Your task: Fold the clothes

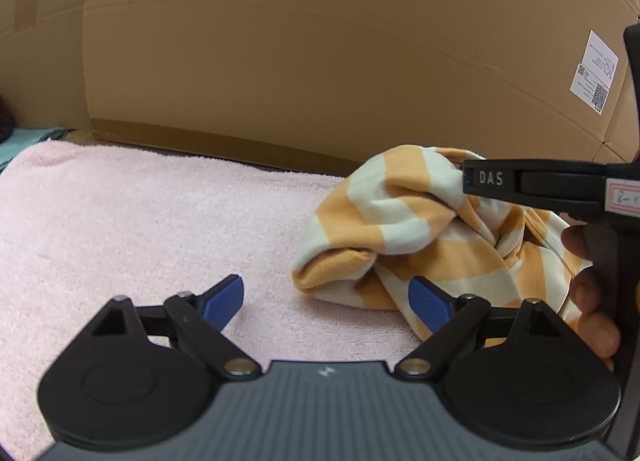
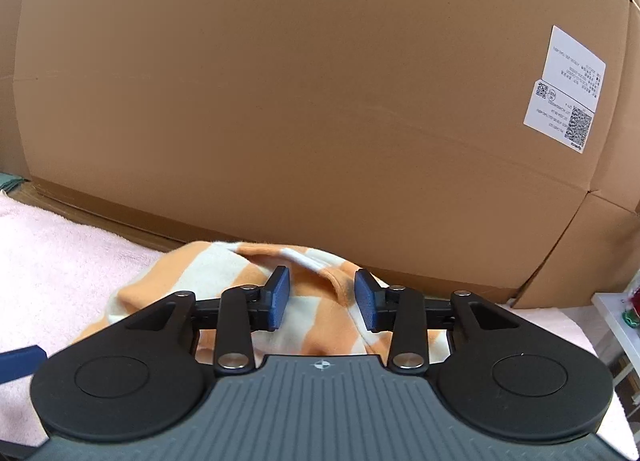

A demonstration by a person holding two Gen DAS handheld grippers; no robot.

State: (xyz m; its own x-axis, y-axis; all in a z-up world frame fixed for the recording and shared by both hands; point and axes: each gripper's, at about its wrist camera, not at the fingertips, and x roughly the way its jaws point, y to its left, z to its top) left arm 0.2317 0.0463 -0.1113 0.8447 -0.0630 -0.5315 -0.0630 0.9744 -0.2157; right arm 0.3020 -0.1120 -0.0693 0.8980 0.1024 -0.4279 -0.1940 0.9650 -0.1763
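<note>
1. Left wrist view: my left tool (image 1: 326,303) hangs wide open with nothing between its blue pads, low over the pink towel (image 1: 132,221) that covers the tabletop. The striped garment (image 1: 404,229), orange and pale, lies bunched in a crumpled heap on the towel, just in front of the big cardboard box (image 1: 320,53). My left tool sits nearer me than that heap, with its one pad right at the heap's near edge — I judge it placed there to be ready to catch a hem. My right tool (image 1: 532,185) reaches in over the top of the heap, and my hand (image 1: 588,285) shows on its handle.

2. Right wrist view: my right tool (image 2: 322,297) is parted, pads apart and gripping nothing, held just over the garment's top fold, on the side away from the box's wall (image 2: 320,101). A ridge of cloth lies between and beneath the pads — whether they touch it I cannot tell. I judge this hold aims at a pinch on that ridge, since a heap this crumpled needs spreading flat before any fold holds.
</note>
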